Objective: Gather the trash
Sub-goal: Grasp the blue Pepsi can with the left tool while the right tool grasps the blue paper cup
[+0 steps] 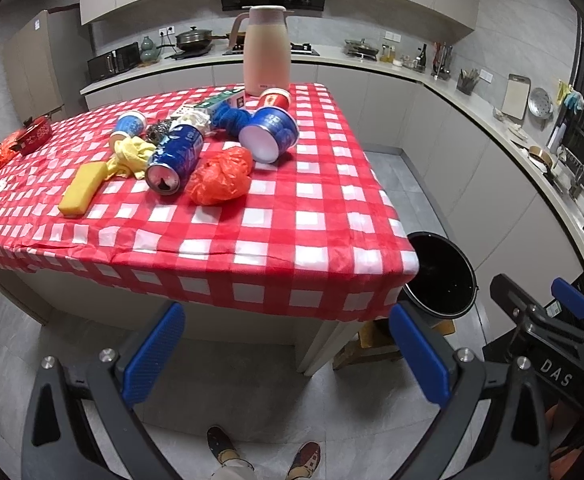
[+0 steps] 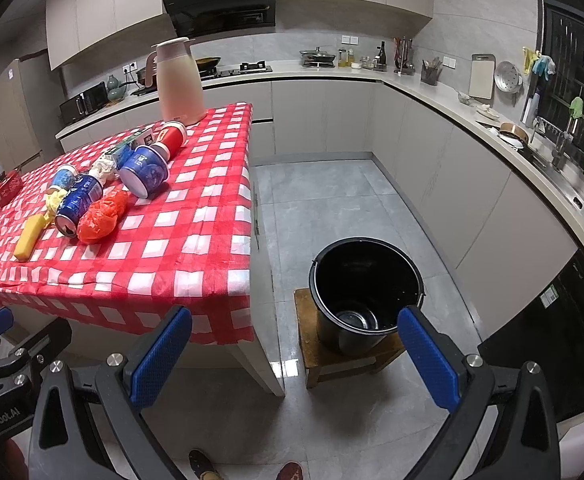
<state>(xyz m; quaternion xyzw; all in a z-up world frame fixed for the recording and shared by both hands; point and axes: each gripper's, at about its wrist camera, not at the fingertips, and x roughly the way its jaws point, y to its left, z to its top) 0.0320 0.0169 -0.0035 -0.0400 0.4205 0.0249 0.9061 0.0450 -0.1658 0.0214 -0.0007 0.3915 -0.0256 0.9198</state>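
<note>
Trash lies in a heap on the red checked tablecloth: a blue can, an orange plastic bag, a blue paper bowl, a yellow sponge, a yellow rag, a red cup and a small blue cup. A black bucket stands on a low wooden stool right of the table. My left gripper is open, held below the table's near edge. In front of the bucket, my right gripper is open too. Both hold nothing.
A tall pink thermos jug stands at the table's far edge. A red box and an orange bag sit at the table's left. Kitchen counters run along the back and right walls. Grey floor tiles lie between table and cabinets. The person's shoes show below.
</note>
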